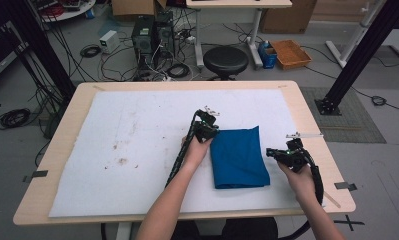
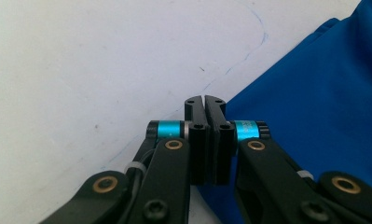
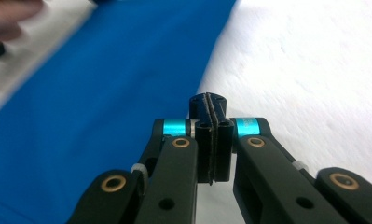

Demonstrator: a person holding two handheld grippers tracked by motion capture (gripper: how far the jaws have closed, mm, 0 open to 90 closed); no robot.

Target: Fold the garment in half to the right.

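A blue folded cloth [image 1: 239, 157] lies flat on the white mat [image 1: 137, 130], right of the table's middle. My left gripper [image 1: 214, 133] sits at the cloth's far left corner. In the left gripper view its jaws [image 2: 205, 100] are pressed together at the edge of the cloth [image 2: 323, 93], with nothing seen between them. My right gripper [image 1: 268, 151] hovers just off the cloth's right side and points toward it. The right gripper view has its jaws [image 3: 207, 98] shut beside the edge of the cloth [image 3: 104, 84], over the mat [image 3: 314, 70], holding nothing.
The mat covers most of the wooden table [image 1: 309, 115] and has brown stains [image 1: 119, 160] on its left half. Beyond the far edge stand a black stool [image 1: 225, 60], computer towers [image 1: 152, 35], floor cables and an orange box [image 1: 290, 53]. Black frame posts rise at both sides.
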